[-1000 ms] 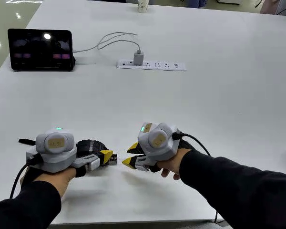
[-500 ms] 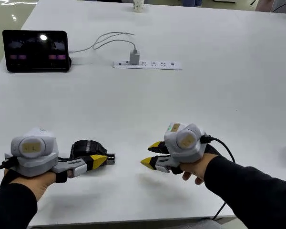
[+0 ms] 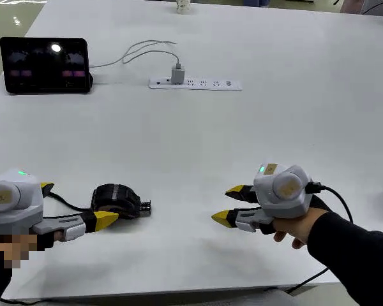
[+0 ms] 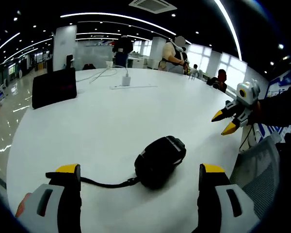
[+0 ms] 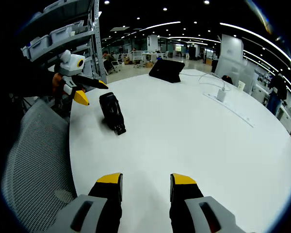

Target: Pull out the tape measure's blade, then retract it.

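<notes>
The tape measure (image 3: 118,199) lies free on the white surface (image 3: 255,127), near the front edge, with its blade wound in as far as I can see and its small metal end tab (image 3: 146,206) turned toward the right side; the left tongs (image 3: 76,203) are spread wide and hold nothing, with the case just in front of them and between the lines of the two jaws; the right tongs (image 3: 226,204) are open about halfway, also empty, and well apart from the case. I think the main danger is that nobody holds the case: if the right tongs pull on the tab while the left tongs are not closed on the body, the whole case would probably slide over the smooth surface and the blade would not come out. The tab is small and thin, so the yellow tips may slip off it. The black wrist strap (image 4: 106,184) lies close to one left jaw; a careless closing could pinch the strap and not the case. If the drawn blade is released suddenly, it could whip back and knock the case away.
</notes>
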Tool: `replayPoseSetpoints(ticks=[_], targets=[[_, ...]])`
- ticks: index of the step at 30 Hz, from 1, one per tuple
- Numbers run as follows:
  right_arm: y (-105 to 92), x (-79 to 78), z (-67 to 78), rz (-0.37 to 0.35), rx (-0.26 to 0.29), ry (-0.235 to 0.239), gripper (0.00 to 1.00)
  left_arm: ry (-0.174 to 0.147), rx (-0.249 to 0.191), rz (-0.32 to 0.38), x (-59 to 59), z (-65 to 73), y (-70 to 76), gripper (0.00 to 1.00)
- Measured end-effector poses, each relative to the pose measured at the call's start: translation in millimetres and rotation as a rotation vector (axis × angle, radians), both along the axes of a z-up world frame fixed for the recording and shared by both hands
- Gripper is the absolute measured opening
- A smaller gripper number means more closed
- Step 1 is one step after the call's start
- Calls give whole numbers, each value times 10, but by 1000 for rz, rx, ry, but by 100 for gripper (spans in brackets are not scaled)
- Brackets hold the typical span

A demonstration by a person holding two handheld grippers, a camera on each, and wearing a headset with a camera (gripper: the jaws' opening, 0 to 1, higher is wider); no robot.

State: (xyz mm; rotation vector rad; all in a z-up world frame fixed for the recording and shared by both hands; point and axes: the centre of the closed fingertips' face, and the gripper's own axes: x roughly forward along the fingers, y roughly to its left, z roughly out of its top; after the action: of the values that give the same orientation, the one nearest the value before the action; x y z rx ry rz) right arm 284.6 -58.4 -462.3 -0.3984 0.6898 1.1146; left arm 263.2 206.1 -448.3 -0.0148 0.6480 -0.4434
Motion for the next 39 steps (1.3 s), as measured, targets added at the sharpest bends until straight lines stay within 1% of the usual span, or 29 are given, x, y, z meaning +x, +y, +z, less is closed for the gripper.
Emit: replayPoseSetpoints(ticks=[3, 6, 7, 8, 9, 11, 14, 16, 17, 19, 21, 23, 25, 27, 29, 31, 32, 33, 34, 35, 37, 39], targets=[[-113, 3, 32, -16, 2, -2, 40, 2, -2, -32, -47, 20, 27, 99], [-229, 11, 59, -34, 10, -10, 43, 17, -5, -50, -96, 24, 79, 99], [-275, 16, 65, -42, 16, -7, 44, 13, 3, -57, -111, 26, 112, 99], [-310, 11, 64, -48, 21, 0, 45, 18, 5, -64, -127, 21, 132, 99], [-356, 4, 57, -54, 24, 7, 48, 29, 18, -70, -147, 4, 173, 99], [-431, -1, 37, -68, 18, 11, 51, 30, 41, -82, -172, -13, 234, 99], [-578, -23, 11, -86, 5, 13, 55, 48, 52, -82, -208, -30, 340, 99], [-654, -36, -4, -96, -2, 14, 59, 51, 51, -81, -223, -23, 381, 99], [-714, -49, -29, -100, -9, 23, 60, 53, 49, -79, -230, -16, 402, 99], [-807, -80, -62, -98, -17, 33, 66, 45, 46, -72, -231, 4, 440, 99], [-880, -102, -74, -101, -24, 38, 73, 45, 36, -65, -234, 17, 466, 99], [-993, -111, -89, -110, -38, 38, 73, 31, 36, -63, -246, 31, 498, 99], [-1078, -90, -85, -126, -28, 35, 78, 44, 31, -60, -274, 12, 532, 99], [-1146, -75, -69, -152, -19, 44, 83, 50, 32, -56, -291, -3, 573, 99], [-1207, -71, -65, -173, -15, 56, 87, 50, 30, -49, -292, -4, 606, 99], [-1248, -47, -73, -189, -9, 54, 91, 43, 29, -46, -286, -3, 619, 99], [-1262, -41, -75, -192, -10, 53, 93, 45, 30, -45, -286, -8, 624, 99], [-1281, -28, -85, -195, -11, 53, 97, 59, 38, -44, -298, -28, 639, 99], [-1286, -29, -86, -195, -12, 53, 98, 57, 44, -44, -297, -29, 648, 99], [-1290, -34, -87, -190, -18, 50, 99, 48, 49, -44, -292, -19, 659, 99], [-1297, -53, -89, -169, -21, 44, 99, 57, 39, -37, -298, -15, 676, 99], [-1290, -83, -67, -158, -28, 34, 99, 61, 43, -37, -309, -22, 700, 99]])
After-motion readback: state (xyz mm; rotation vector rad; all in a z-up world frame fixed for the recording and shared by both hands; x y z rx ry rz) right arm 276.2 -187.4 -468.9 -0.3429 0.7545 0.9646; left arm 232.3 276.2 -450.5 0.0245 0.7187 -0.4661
